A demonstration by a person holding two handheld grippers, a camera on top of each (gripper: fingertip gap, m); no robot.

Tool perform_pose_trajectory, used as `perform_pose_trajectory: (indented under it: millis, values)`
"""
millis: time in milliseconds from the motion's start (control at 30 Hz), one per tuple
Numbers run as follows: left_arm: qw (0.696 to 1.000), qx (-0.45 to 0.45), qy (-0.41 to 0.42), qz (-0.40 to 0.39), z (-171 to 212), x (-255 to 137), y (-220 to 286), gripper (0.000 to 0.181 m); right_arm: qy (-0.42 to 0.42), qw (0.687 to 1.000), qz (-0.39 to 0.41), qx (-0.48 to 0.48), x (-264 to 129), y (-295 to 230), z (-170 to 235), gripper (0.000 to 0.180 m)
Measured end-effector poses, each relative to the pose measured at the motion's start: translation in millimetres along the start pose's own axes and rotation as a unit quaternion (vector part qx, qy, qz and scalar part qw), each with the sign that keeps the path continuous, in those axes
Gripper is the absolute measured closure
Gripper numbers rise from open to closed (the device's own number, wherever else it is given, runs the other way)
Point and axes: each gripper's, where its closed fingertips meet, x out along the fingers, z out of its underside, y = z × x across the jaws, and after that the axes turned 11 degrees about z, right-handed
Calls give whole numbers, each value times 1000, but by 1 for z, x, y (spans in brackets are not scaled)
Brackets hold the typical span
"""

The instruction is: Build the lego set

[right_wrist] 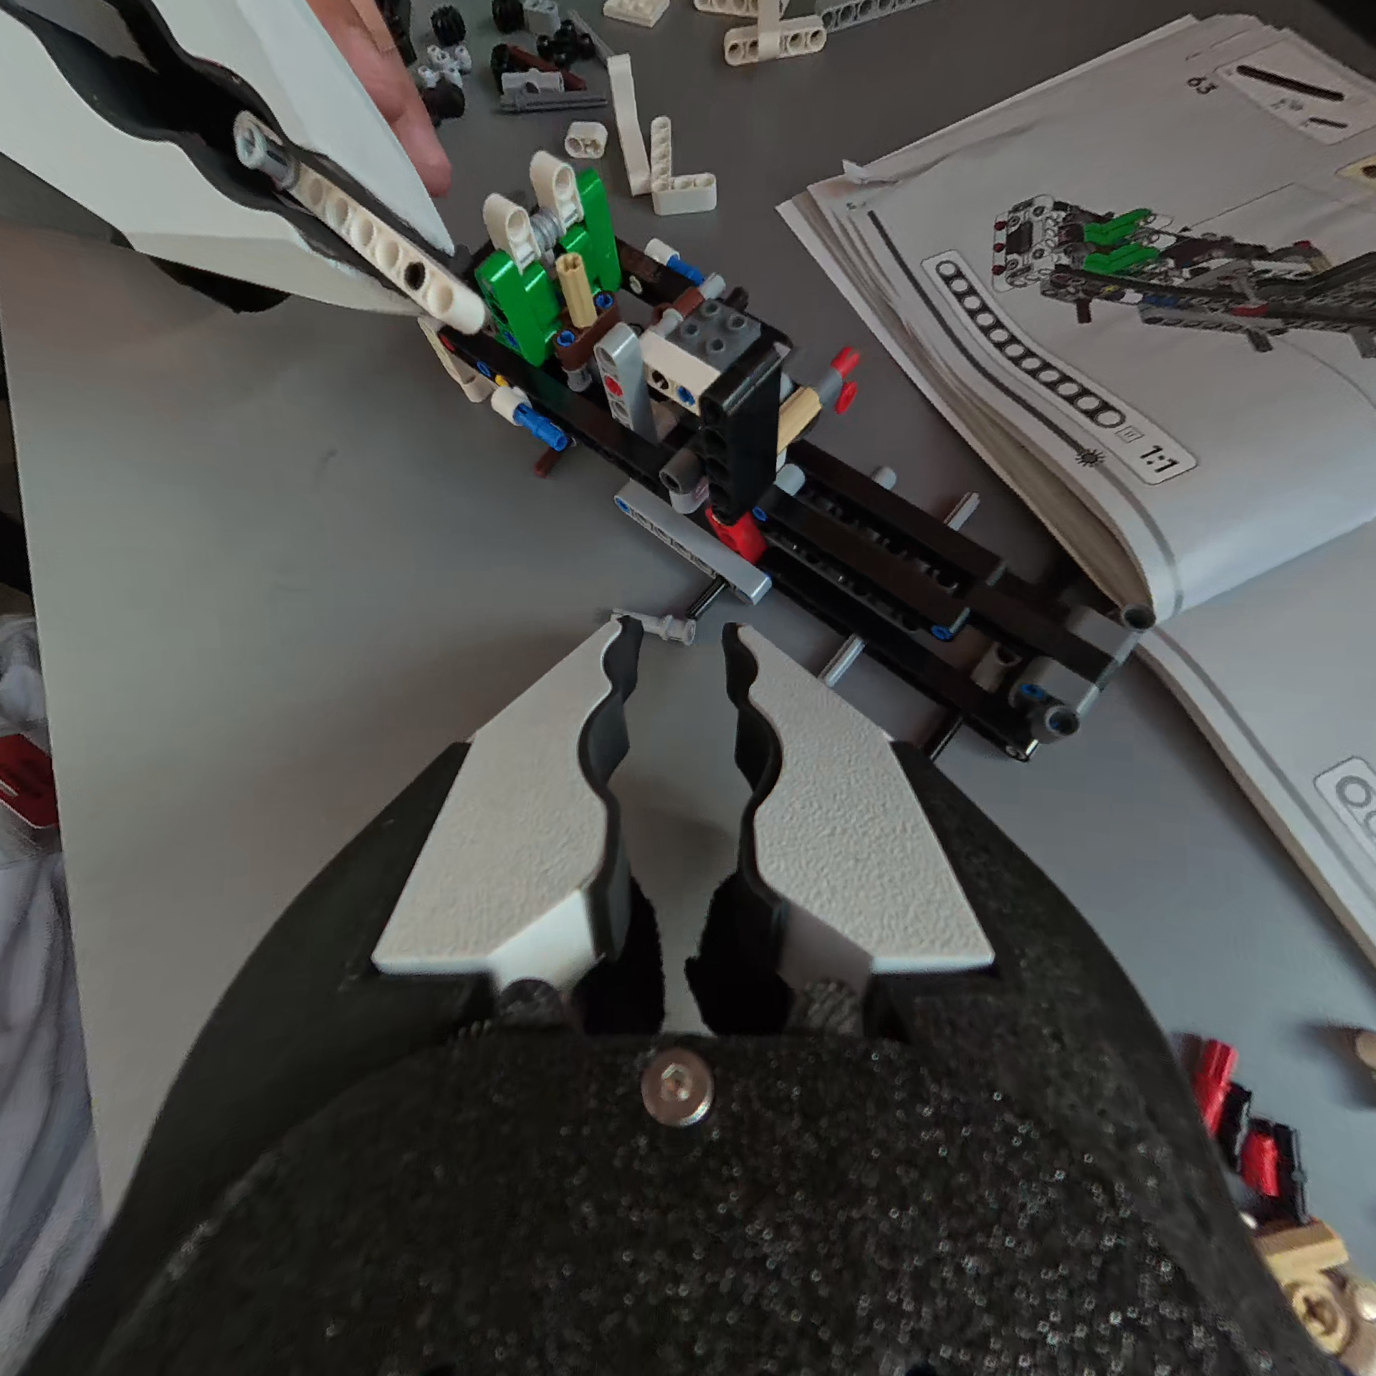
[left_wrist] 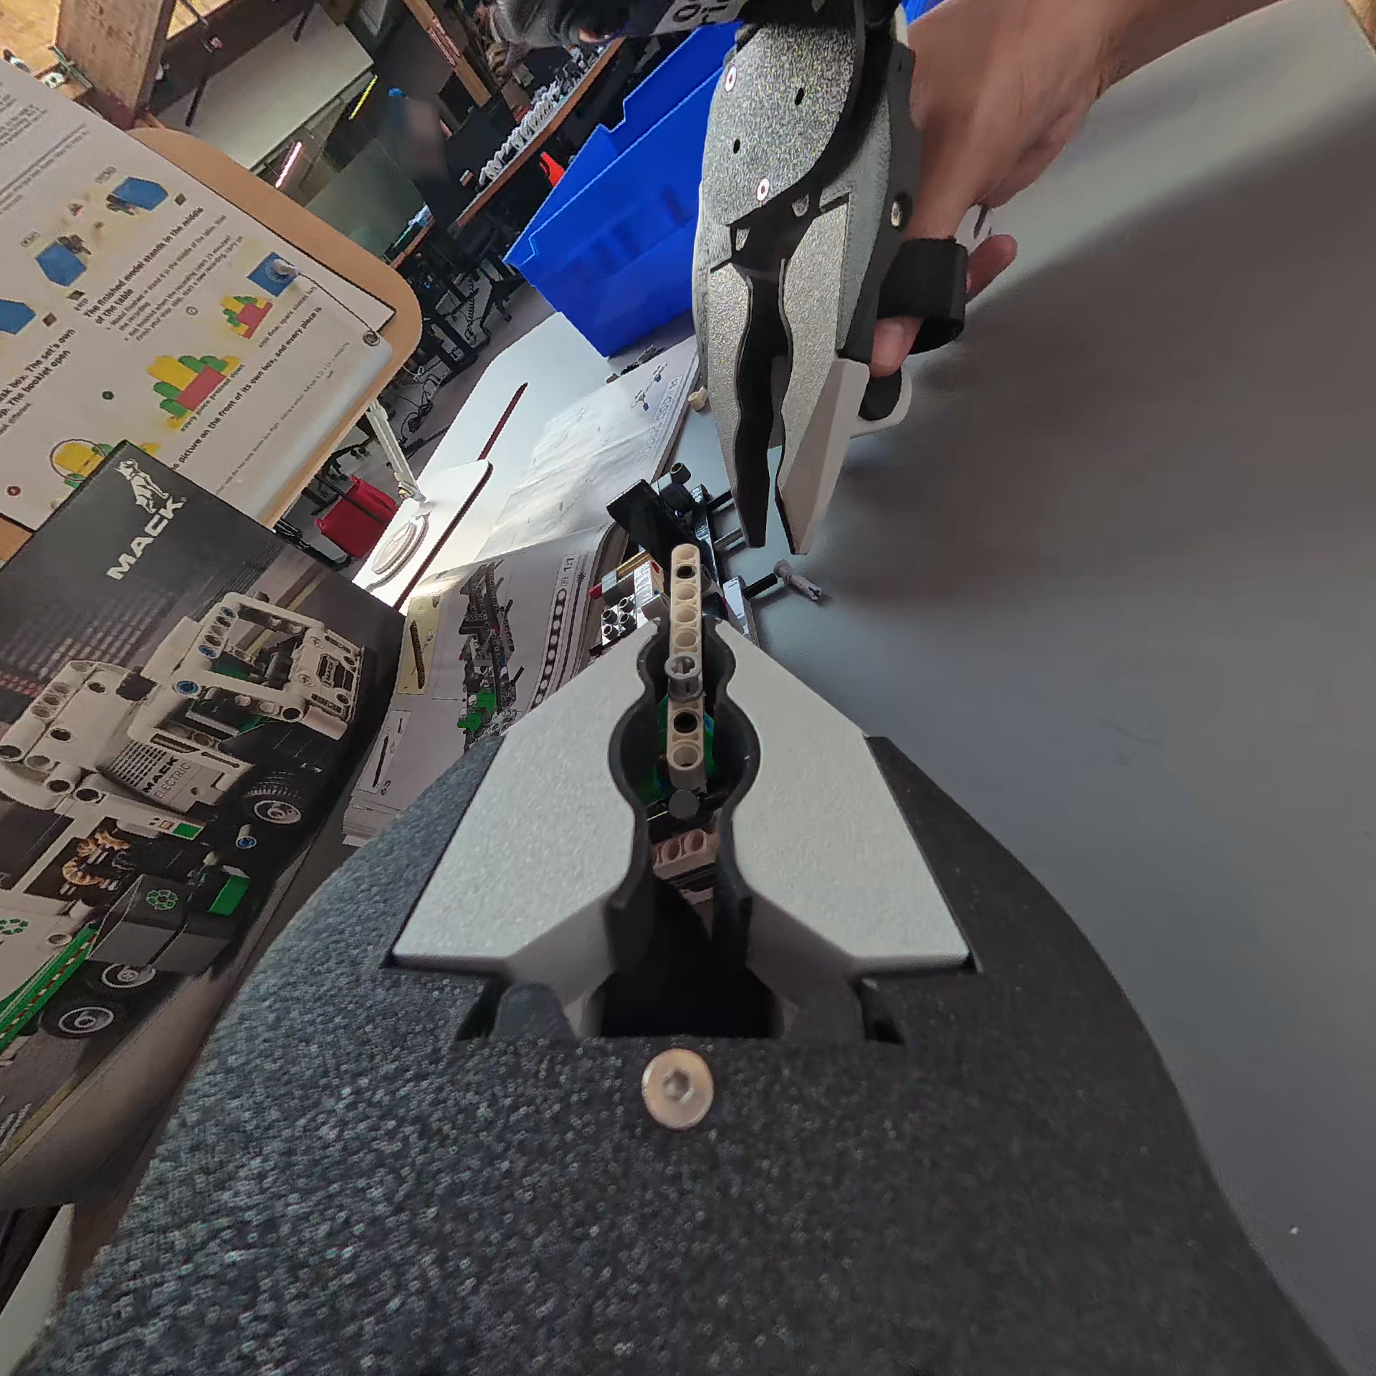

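Now, printed writing on the dark cardboard set box [left_wrist: 186, 744] with its white truck picture, on the laminated instruction sheet [left_wrist: 171, 313], on the open paper building booklet [right_wrist: 1117, 313]. Left gripper [left_wrist: 685, 648] jaws clamped on a long white holed beam [right_wrist: 372, 231], tip touching the green end of the half-built black truck chassis [right_wrist: 744, 462] lying on the grey counter [right_wrist: 260, 521]. Right gripper [right_wrist: 677, 633] jaws parted, empty, hovering just beside a small grey pin [right_wrist: 666, 624] near the chassis. Blue plastic bin [left_wrist: 625, 208] beyond.

Soft daylight is falling evenly; fisheye distortion is bending the edges, and the right view's lower corners are blurring.
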Motion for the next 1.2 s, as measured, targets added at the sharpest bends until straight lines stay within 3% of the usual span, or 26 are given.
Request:
perform_pose_trajectory:
  millis: [267,567,767,1200]
  values:
    - [1000,6,-6,-3,3,1,-1,176,-22,998,-52,-23,1,-23,5,159]
    - [1000,5,2,-5,0,-1,-2,176,25,993,-8,-111,8,-24,-1,159]
    - [1000,10,2,-3,-2,-1,0,176,11,989,-45,-137,11,-20,1,159]
    - [1000,15,-1,-4,-1,-1,0,176,23,985,-58,-163,16,-33,1,174]
